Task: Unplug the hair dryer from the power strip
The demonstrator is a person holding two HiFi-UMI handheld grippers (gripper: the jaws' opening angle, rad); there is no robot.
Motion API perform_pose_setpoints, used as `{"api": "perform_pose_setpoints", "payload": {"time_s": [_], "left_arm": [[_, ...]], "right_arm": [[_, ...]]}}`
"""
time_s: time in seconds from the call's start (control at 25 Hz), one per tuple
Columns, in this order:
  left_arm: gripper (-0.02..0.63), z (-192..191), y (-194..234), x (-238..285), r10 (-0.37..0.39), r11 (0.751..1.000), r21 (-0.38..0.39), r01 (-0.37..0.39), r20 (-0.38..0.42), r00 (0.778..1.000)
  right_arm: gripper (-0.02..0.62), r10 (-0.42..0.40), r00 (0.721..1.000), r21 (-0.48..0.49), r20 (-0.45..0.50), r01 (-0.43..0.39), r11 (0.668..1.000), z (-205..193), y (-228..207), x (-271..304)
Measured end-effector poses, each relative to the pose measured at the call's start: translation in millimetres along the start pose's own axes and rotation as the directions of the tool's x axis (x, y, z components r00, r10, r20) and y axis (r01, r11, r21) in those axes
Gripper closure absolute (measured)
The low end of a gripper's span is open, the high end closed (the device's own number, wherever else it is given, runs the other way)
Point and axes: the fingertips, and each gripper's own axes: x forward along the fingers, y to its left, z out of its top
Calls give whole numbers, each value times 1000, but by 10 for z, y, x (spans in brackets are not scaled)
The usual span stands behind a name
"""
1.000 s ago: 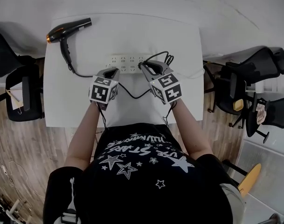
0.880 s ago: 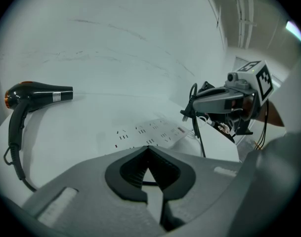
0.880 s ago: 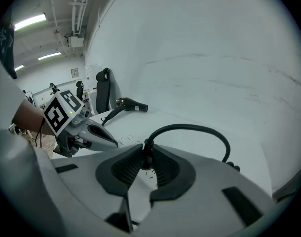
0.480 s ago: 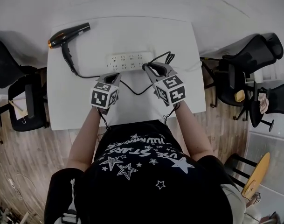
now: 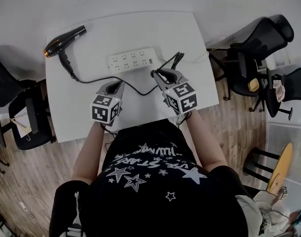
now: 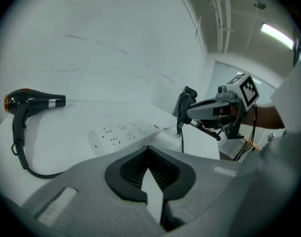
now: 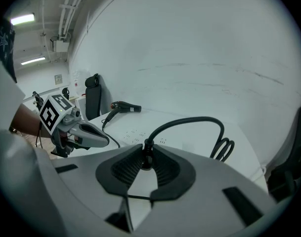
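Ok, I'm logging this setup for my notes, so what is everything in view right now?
black plastic hair dryer: one, black with an orange end, table's far left corner.
white multi-socket power strip: one, white, lying mid-table.
black power cord: one, black, from dryer across the table, spare loops bundled.
black plug: one, black, off the strip, in the right gripper.
white rectangular table: one, white, centre.
black office chairs: several, black, both sides of table.
person's black star-print shirt: one, bottom of head view.
left gripper: grey, fingers shut, empty.
right gripper: grey, shut on the plug.
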Motion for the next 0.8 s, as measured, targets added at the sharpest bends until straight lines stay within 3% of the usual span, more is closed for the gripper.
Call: {"api": "perform_pose_setpoints", "payload": {"time_s": [0.16,0.44,0.8], "left_arm": [[598,4,-110,-24,-21,1000,-2,21,16,1000],[598,-16,-319,-165,22,1000,-21,-21,39,999],[598,-207,-872,-290,30,999,15,-30,7,1000]], "right_arm": [[525,9,1000,1,-7,-9,1000,-38,-34,-24],[526,53,998,3,20,-53,999,-70,26,-187],[526,106,993,6,42,-106,994,-286,64,-594]]}}
